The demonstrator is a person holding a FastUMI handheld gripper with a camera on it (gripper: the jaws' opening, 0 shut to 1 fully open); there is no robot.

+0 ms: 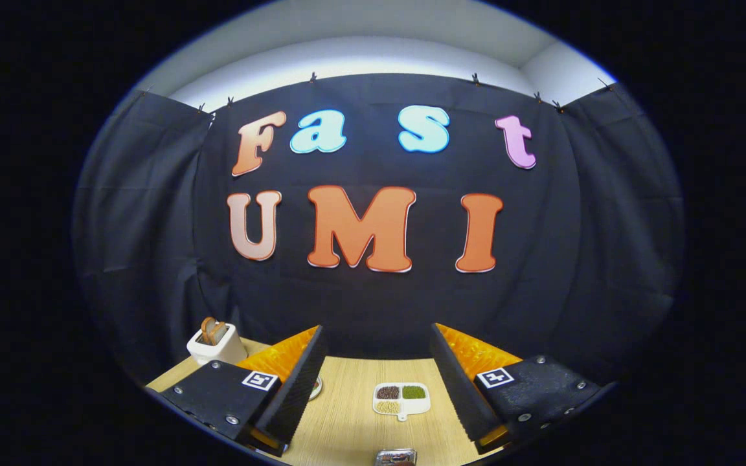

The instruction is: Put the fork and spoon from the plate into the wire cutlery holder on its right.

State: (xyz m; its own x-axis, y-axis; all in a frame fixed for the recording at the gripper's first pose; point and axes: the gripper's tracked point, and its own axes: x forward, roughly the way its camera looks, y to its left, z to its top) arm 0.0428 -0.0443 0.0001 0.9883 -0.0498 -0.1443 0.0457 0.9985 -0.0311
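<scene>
My gripper (377, 362) is held high above a light wooden table (347, 427), fingers wide apart with nothing between them. A small shiny metal object (396, 457) pokes into view low between the fingers, near the table's front; I cannot tell what it is. A round dish edge (316, 387) peeks out beside the left finger (295, 382), mostly hidden by it.
A white toaster (216, 344) with brown toast in its slots stands at the back left of the table. A white divided tray (401, 399) holding brown, green and pale grains lies between the fingers, further out. The black cloth wall closes off the back.
</scene>
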